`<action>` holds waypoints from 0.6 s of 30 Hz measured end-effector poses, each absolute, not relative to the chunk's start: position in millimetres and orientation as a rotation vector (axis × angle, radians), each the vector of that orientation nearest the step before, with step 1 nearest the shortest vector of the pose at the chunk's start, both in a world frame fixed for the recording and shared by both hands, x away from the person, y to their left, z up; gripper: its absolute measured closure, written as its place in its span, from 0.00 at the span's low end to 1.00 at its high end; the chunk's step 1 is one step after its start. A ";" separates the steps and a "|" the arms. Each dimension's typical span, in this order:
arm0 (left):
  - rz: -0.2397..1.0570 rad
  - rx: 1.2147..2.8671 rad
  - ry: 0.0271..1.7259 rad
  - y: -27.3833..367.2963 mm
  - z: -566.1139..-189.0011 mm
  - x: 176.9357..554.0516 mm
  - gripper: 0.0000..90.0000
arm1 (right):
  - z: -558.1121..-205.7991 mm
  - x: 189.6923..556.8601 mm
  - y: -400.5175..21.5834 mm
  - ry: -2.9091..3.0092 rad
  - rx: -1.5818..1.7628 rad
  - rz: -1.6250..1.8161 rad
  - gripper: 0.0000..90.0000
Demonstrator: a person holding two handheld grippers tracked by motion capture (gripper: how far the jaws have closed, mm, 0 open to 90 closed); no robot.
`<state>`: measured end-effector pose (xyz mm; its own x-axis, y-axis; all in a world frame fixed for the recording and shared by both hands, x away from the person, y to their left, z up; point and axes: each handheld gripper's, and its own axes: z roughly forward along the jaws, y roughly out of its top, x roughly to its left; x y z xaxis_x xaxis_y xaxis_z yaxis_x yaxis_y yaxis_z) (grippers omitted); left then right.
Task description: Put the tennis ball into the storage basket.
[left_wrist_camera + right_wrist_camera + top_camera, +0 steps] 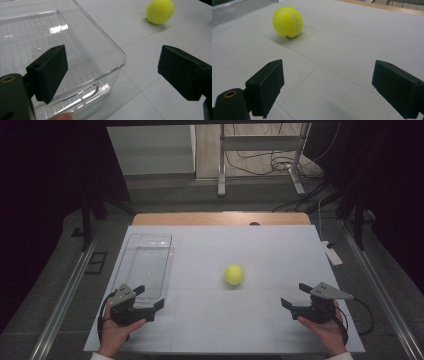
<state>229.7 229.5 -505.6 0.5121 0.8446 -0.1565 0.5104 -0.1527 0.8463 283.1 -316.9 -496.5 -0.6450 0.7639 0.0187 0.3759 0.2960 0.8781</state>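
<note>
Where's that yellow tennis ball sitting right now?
In the high view the tennis ball lies on the white table, a little right of centre, to the right of the clear tray, apart from both tongs.

One ball (234, 274) lies on the one table (260, 320), and one clear tray (148, 245) stands there too. There are two grippers, the left gripper (149, 296) and the right gripper (294, 295), each with two black jaws. Two hands hold them, the left hand (116, 332) and the right hand (327, 330).
</note>
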 end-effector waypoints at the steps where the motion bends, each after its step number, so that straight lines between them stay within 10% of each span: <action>1: 0.451 1.814 1.130 228.3 -504.8 229.8 0.12 | -497.3 283.1 -317.2 2.169 1.018 1.298 0.13; 18: 0.460 1.822 1.117 227.6 -505.3 227.9 0.12 | -498.3 278.7 -313.5 2.187 1.005 1.264 0.13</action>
<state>227.9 227.6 -505.3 0.5182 0.8436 -0.1409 0.5002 -0.1653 0.8500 278.7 -313.5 -498.3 -0.6507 0.7594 -0.0017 0.3775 0.3254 0.8669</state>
